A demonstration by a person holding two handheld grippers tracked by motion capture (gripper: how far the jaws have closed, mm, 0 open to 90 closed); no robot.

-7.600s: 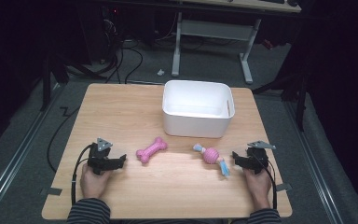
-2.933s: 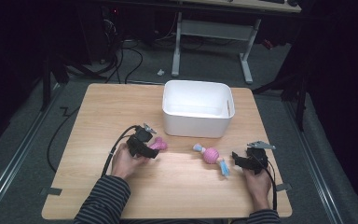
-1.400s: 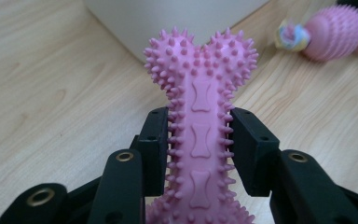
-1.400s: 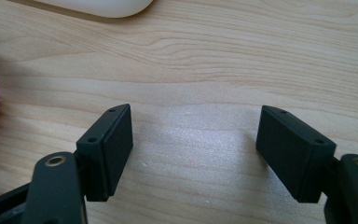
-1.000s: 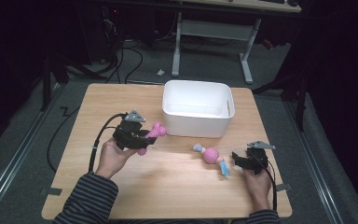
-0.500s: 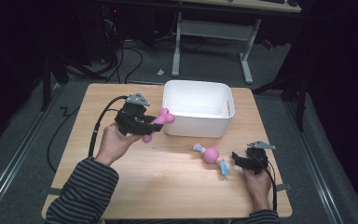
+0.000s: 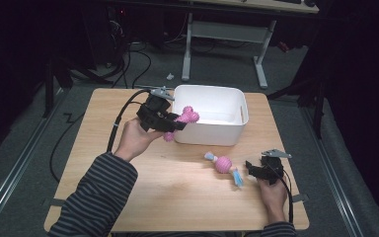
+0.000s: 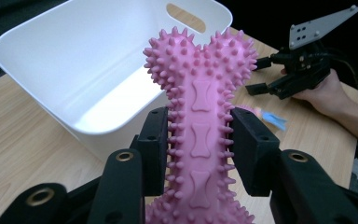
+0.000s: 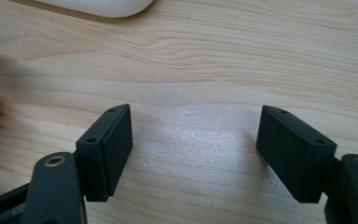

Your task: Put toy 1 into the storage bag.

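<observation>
One toy is up: my left gripper [image 8: 198,144] clamps the spiky pink rubber bone [image 8: 199,116] at the white plastic bin's [image 7: 227,132] rim. Dropping it in remains, then the pink ball toy [image 7: 222,164]; my right gripper [image 9: 193,154] rests open-jawed on the table.

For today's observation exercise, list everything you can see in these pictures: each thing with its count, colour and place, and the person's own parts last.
Spiky bone toy: one, pink, clamped in the left gripper at the tub's near left rim.
Tub: one, white, far middle of the table, nothing visible inside.
Ball toy: one, pink with blue ends, lying on the table left of the right gripper.
Table: one, light wood.
Desk frame: one, white, behind the table.
Left gripper: one, black, shut on the bone.
Right gripper: one, black, open, low over the table.
Sleeve: striped.
</observation>
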